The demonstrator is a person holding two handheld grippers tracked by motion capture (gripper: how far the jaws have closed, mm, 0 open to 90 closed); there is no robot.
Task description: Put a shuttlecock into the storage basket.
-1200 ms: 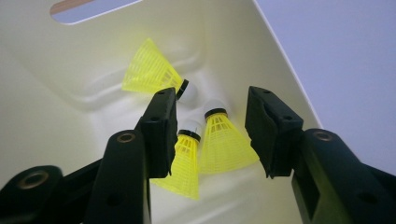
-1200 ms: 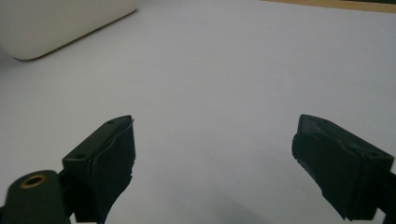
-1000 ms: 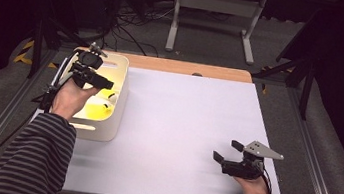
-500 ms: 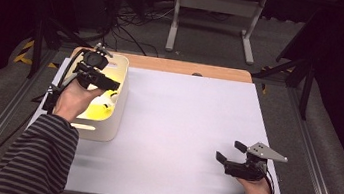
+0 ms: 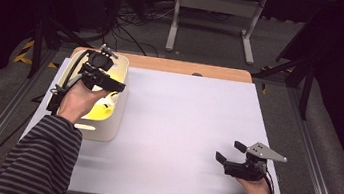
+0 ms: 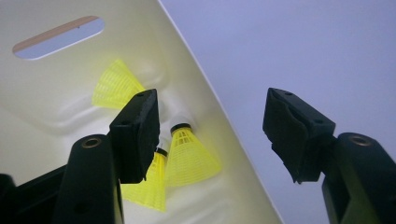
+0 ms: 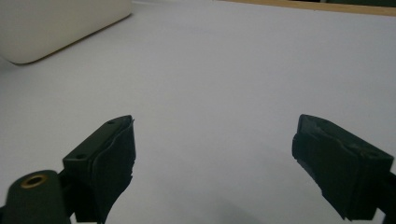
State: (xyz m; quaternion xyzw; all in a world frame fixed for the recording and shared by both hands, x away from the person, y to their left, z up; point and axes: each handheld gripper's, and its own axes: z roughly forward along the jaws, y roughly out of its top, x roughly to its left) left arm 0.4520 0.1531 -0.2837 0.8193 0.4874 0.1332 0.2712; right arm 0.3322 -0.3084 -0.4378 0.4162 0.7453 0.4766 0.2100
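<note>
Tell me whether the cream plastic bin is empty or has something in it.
Not empty. The cream plastic bin holds three yellow plastic shuttlecocks, lying on its floor in the left gripper view.

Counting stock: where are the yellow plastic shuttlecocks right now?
In the left gripper view, the yellow plastic shuttlecocks lie inside the cream plastic bin at the table's left, below the open left gripper.

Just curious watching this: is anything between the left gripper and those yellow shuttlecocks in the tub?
Nothing visible does. The left gripper hangs open over the tub's right wall, its jaws just opened wider and empty. The yellow shuttlecocks lie uncovered inside, just beyond one jaw.
</note>
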